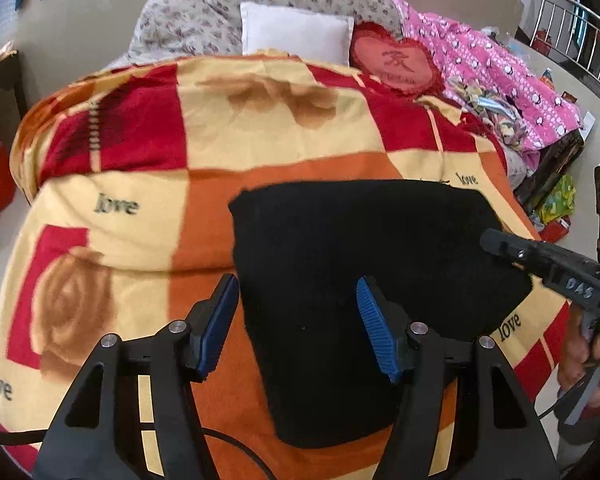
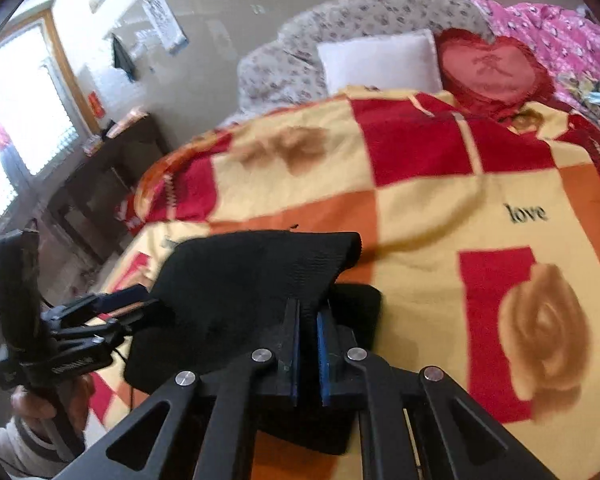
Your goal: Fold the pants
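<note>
The black pants [image 1: 364,280] lie folded into a compact block on the checkered blanket [image 1: 260,148]. My left gripper [image 1: 296,300] hovers open above their near left part, its blue pads wide apart and empty. My right gripper [image 2: 308,316] is shut on the edge of the pants [image 2: 260,272] and lifts a flap of the fabric off the blanket [image 2: 420,208]. In the left wrist view the right gripper [image 1: 496,242] shows at the right edge of the pants. In the right wrist view the left gripper [image 2: 128,300] is at the left, beside the fabric.
A white pillow [image 1: 296,34], a red heart cushion [image 1: 392,62] and a pink quilt [image 1: 500,68] lie at the head of the bed. A dark cabinet [image 2: 108,176] stands by the window. A railing [image 1: 572,36] and floor clutter are to the right.
</note>
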`<act>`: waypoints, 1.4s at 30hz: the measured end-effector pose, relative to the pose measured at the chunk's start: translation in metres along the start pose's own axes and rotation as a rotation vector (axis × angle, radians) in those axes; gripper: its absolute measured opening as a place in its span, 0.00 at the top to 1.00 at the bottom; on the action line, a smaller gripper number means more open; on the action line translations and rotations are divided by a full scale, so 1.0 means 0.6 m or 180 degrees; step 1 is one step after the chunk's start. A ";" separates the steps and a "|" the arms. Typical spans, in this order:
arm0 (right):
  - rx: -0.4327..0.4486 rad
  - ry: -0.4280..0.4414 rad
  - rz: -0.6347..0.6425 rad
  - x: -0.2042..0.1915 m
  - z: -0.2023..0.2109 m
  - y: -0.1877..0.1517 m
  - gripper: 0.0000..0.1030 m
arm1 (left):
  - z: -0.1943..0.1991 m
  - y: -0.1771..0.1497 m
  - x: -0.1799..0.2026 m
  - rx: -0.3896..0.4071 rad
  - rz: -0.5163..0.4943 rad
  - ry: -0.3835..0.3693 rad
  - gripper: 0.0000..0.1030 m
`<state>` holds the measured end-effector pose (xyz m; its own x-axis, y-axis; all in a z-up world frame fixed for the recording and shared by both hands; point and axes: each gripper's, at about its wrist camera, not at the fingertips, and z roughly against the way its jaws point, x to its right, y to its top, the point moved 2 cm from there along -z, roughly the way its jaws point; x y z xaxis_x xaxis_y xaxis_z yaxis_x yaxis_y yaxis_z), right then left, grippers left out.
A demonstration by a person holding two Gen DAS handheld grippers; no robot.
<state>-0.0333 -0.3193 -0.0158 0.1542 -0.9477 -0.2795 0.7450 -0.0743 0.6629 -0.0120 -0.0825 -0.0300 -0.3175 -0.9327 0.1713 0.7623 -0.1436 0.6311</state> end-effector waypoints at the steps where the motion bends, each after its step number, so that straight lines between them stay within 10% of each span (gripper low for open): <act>1: -0.0047 -0.0102 0.0011 0.005 -0.007 -0.005 0.96 | -0.008 -0.001 0.004 -0.0023 0.0002 0.0028 0.40; 9: 0.0005 -0.0367 -0.0097 0.030 -0.002 0.003 0.84 | -0.001 0.011 0.006 -0.0014 -0.0049 0.0125 0.37; 15: -0.0032 0.0147 -0.0140 -0.006 -0.011 0.025 0.84 | -0.005 0.036 0.002 0.0085 -0.0163 0.0316 0.37; 24: -0.0383 0.0095 -0.0131 -0.009 -0.115 0.046 0.84 | -0.064 0.048 -0.017 -0.0050 0.0034 0.0238 0.29; 42: -0.0490 -0.0196 0.0475 -0.052 -0.003 -0.056 0.83 | -0.041 0.024 -0.006 -0.0088 0.0029 0.0239 0.29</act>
<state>-0.0616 -0.2868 -0.0306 0.2338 -0.9621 -0.1401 0.8079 0.1120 0.5785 0.0139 -0.0892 -0.0399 -0.2680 -0.9560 0.1192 0.7807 -0.1430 0.6083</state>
